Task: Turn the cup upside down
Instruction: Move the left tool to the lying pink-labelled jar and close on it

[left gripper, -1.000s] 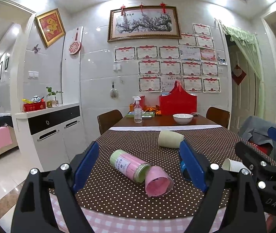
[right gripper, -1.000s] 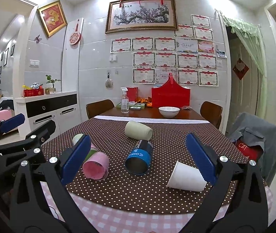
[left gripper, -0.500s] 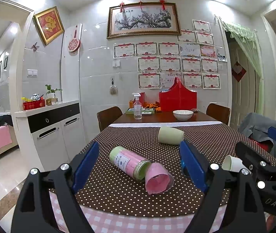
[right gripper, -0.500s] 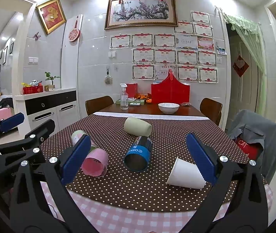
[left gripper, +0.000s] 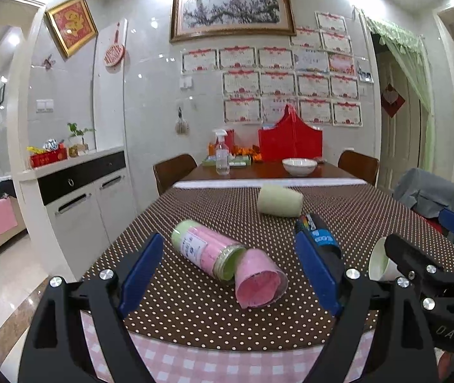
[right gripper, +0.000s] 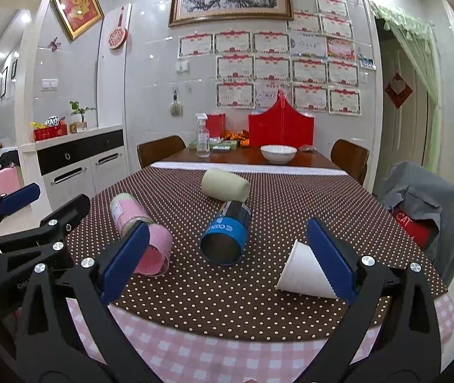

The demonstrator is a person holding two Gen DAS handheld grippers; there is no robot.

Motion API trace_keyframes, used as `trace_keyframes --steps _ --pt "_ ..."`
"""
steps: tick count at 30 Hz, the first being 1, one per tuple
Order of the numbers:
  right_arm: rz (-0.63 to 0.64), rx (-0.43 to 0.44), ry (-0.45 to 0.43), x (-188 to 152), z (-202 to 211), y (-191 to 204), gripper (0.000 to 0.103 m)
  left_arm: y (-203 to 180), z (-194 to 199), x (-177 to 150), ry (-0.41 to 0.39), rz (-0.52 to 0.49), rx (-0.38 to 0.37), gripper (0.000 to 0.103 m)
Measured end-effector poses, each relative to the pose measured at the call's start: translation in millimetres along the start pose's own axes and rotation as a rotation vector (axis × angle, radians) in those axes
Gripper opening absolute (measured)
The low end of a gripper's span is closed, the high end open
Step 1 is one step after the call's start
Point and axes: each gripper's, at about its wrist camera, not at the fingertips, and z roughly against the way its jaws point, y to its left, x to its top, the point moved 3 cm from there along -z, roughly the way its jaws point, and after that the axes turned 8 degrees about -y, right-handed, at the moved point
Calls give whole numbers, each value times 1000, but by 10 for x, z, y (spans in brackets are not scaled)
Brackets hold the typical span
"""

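I held both sets of jaws wide apart and empty above the near edge of the surface [right gripper: 227, 319], draped in a brown dotted cloth. Ahead of my left gripper [left gripper: 227, 268], between its blue pads, the pink cup [left gripper: 260, 282] lay on its side, mouth toward the camera, with a pink-and-green jar [left gripper: 206, 250] lying just behind it, apparently touching. The right pad hid most of the blue can [left gripper: 321, 239], and my other gripper's black arm cut off the white paper cup [left gripper: 378, 263] at the right.

From my right gripper [right gripper: 227, 258], the blue can [right gripper: 225, 236] lay straight ahead between the pads, open end facing me. The white paper cup [right gripper: 303, 274] lay on its side, partly behind the right pad; the left pad covered part of the pink cup [right gripper: 156, 252]. A pale green cup [right gripper: 225, 185] lay on its side farther off. Its mouth was hard to make out.
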Motion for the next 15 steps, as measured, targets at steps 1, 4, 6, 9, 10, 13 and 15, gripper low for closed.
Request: trace_keyframes --steps 1,4,6,9,10,13,15 --pt "-3 2 13 -22 -38 -3 97 -6 -40 -24 15 2 -7 84" --pt "-8 1 53 -94 -148 -32 97 -12 -175 -112 74 14 -45 84" --pt "-9 2 78 -141 -230 -47 97 -7 -289 -172 124 26 -74 84" --pt "-20 18 122 -204 -358 -82 97 -13 -479 -241 199 37 -123 84" --pt "-26 24 134 -215 -396 -98 97 -28 -534 -255 220 42 -139 84" --pt "-27 23 167 -218 -543 -195 97 -87 -750 -255 287 59 -203 84" --pt "-32 5 176 -200 -627 -301 97 -164 -914 -252 333 62 -239 84"
